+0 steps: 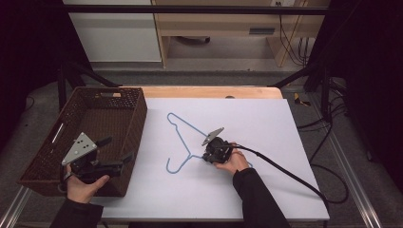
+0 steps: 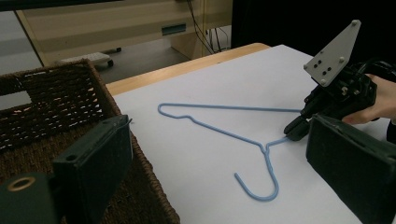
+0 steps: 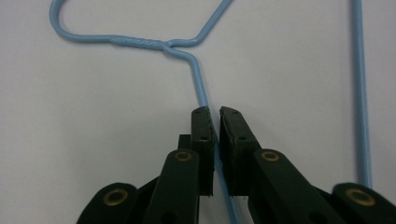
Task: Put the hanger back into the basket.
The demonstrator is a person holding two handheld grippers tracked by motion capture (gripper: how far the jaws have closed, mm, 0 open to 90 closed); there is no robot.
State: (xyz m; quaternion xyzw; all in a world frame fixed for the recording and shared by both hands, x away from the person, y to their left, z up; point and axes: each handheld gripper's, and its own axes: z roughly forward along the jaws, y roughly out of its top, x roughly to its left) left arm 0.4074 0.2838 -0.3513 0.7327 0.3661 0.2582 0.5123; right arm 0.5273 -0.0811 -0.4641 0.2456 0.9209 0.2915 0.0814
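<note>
The right tongs are seen closed almost together on the blue wire hanger, with one slanted arm of the wire caught between the two black pads just below the twisted neck. In the left gripper view the same right tongs are shown with their tips down at the sheet, meeting the hanger close to where its neck and shoulder join. The left tongs are held wide apart, with nothing between the two blocky pads and nothing touched.

In the high view the right tongs are gripped by a hand in a dark sleeve that is laid low over the sheet, the grey three-cornered plate tilted up on top and a black cable trailing off to the right. The left tongs are held in the other hand above the near corner of the basket, pointed toward the hanger.

The hanger is made of thin, smooth, pale blue wire, bent into a flat triangle with a hook, and is laid flat on the white sheet that covers the wooden bench. The basket is woven of dark brown wicker, rectangular and deep, with slot handles cut in its walls
</note>
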